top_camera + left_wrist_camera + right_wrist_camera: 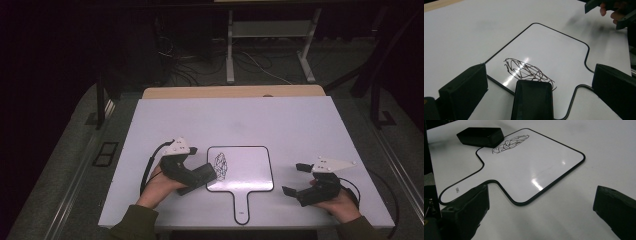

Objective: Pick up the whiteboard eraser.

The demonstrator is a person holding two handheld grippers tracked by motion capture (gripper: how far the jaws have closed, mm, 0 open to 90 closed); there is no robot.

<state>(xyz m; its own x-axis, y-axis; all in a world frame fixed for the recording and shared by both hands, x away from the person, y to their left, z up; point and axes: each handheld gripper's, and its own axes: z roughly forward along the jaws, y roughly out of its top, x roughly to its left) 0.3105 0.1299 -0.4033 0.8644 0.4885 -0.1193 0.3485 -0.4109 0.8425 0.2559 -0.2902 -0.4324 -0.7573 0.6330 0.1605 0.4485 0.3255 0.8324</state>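
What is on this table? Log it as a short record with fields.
surface: white table
board: white paddle-shaped whiteboard with black rim and handle, lying flat
marking: black scribble near the board's left edge
tool: black rectangular eraser, at the board's left edge beside the scribble
left gripper: jaws wide open on either side of the eraser, clear of it
right gripper: open, empty, right of the board
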